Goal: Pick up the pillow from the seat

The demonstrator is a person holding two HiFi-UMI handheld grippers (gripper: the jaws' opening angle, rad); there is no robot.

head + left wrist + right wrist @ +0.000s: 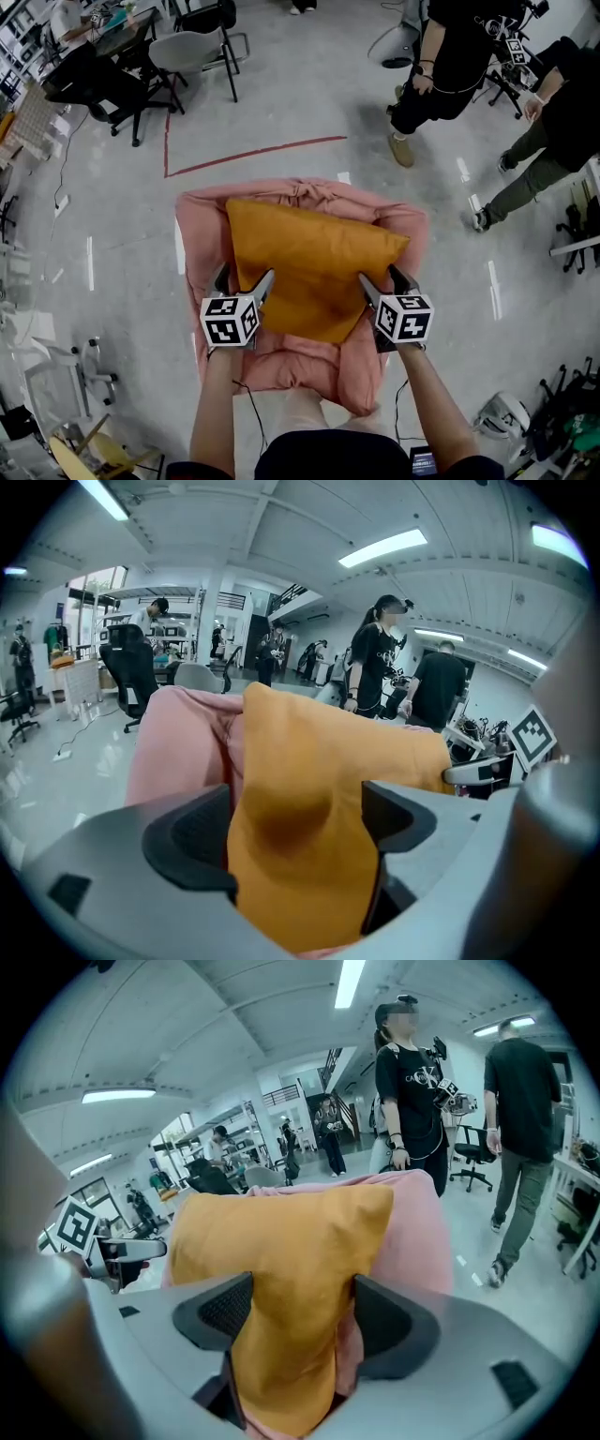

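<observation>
Pillow, a plump mustard-orange fabric cushion (314, 262), lies on the soft pink padded seat (202, 225), which stands on the floor directly in front of the person. Its long axis runs roughly across the seat from left to right, skewed a little so that the far-left corner sits higher in the head view and the right corner hangs out toward the seat's right edge. The near end is the part that matters: it lies straight ahead of both tools and already reaches in between their jaws. The left gripper (244, 279) sits at the near-left corner and the right gripper (384, 279) at the near-right side, both angled downward and about equally close, so neither hand has the better reach. In the left gripper view the left gripper (300, 827) has its jaws spread wide, with a fold of the pillow (309, 761) filling the gap and the seat (178, 742) showing behind on the left. The right gripper view shows the same: the right gripper (291, 1316) is spread wide with a hanging lobe of the pillow (281, 1232) between the jaws and the seat (422, 1232) just behind. The fabric brushes the jaw faces on both sides, but neither appears to be clamped on it. In my judgement, closing both pairs where they stand would catch the near end, and the lift should then go up and toward the person.
</observation>
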